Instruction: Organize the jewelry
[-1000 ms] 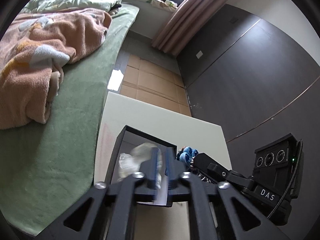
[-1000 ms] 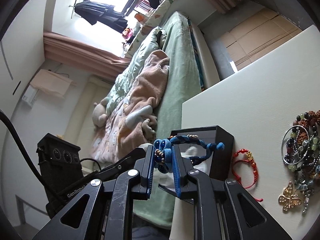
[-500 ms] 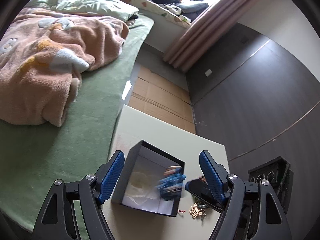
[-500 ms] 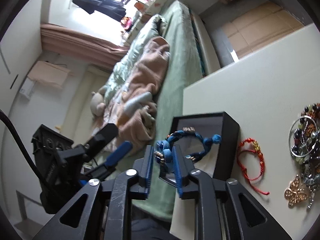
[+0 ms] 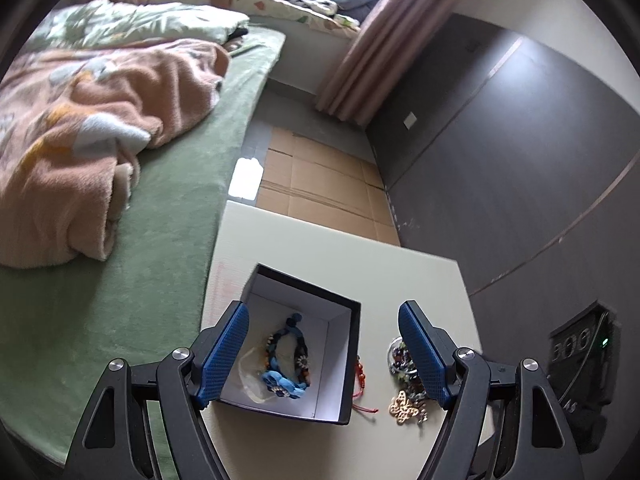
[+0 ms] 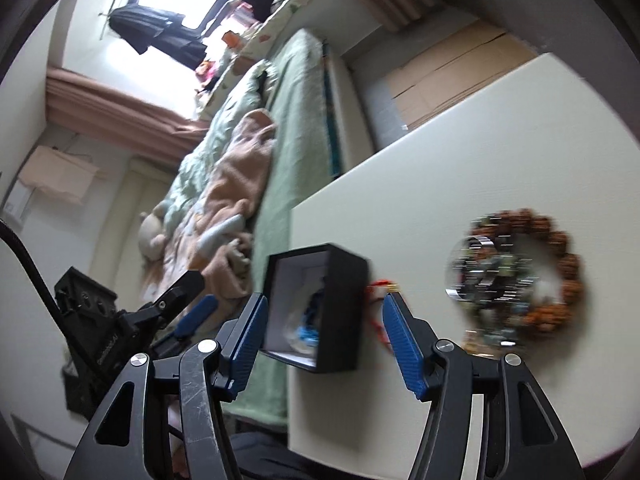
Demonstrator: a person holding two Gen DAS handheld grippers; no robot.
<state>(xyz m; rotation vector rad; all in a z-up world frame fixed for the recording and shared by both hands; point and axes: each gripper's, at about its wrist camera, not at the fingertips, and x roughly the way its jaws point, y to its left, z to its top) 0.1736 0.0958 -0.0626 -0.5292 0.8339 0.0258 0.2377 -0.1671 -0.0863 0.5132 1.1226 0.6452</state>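
A black box with a white lining stands on the white table. A blue braided bracelet lies inside it beside a pale ring. My left gripper is open and empty above the box. My right gripper is open and empty, in front of the same box, with the blue bracelet showing inside. A red cord bracelet, a gold butterfly brooch and a heap of beaded bracelets lie on the table to the right of the box.
A bed with a green sheet and a peach blanket runs along the table's left side. Cardboard covers the floor beyond the table. A dark wall stands at the right.
My right gripper opened and let the blue bracelet drop into the box. My left gripper opened earlier, rose and stayed open above the box.
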